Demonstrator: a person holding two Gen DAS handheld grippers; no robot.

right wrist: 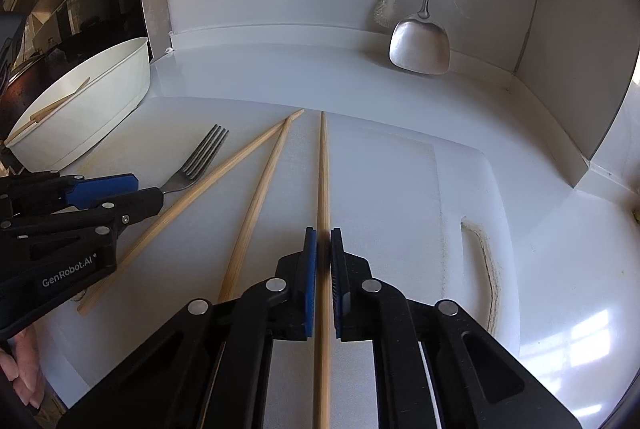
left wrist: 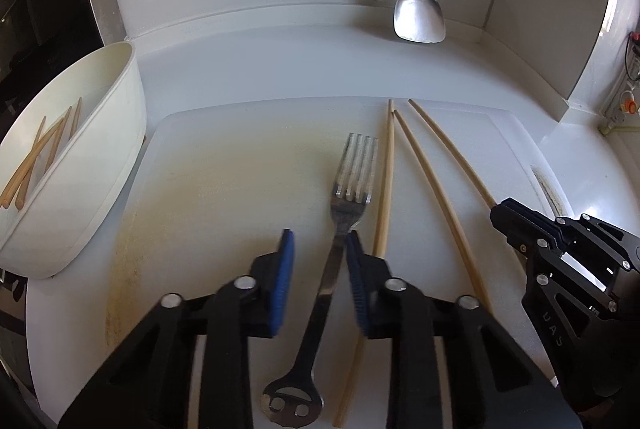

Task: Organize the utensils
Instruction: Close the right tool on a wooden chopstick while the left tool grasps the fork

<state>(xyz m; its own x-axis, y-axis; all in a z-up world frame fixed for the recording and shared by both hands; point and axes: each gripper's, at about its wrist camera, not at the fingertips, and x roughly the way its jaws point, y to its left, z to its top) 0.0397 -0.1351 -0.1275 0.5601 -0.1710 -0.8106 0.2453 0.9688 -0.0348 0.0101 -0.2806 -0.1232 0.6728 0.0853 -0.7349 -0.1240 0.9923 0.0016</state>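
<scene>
**Fork and chopsticks on the board**

One steel fork [left wrist: 354, 169], four tines, handle end cut with holes, lies on the white cutting board [left wrist: 208, 189] on the worktop [left wrist: 280, 65]. Left claw [left wrist: 320, 241] stands open astride its handle. Three pale wooden chopsticks lie beside it; right claw [right wrist: 324, 241] is closed on the rightmost chopstick [right wrist: 323, 165]. More chopsticks sit in the white tub [left wrist: 104, 165] at left.

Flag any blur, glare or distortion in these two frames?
Left wrist: left gripper fingers motion-smeared, fork sharp; fisheye bows the chopsticks. Right wrist: window glare on the counter, right gripper pads slightly blurred, dark vignette at corners.
</scene>
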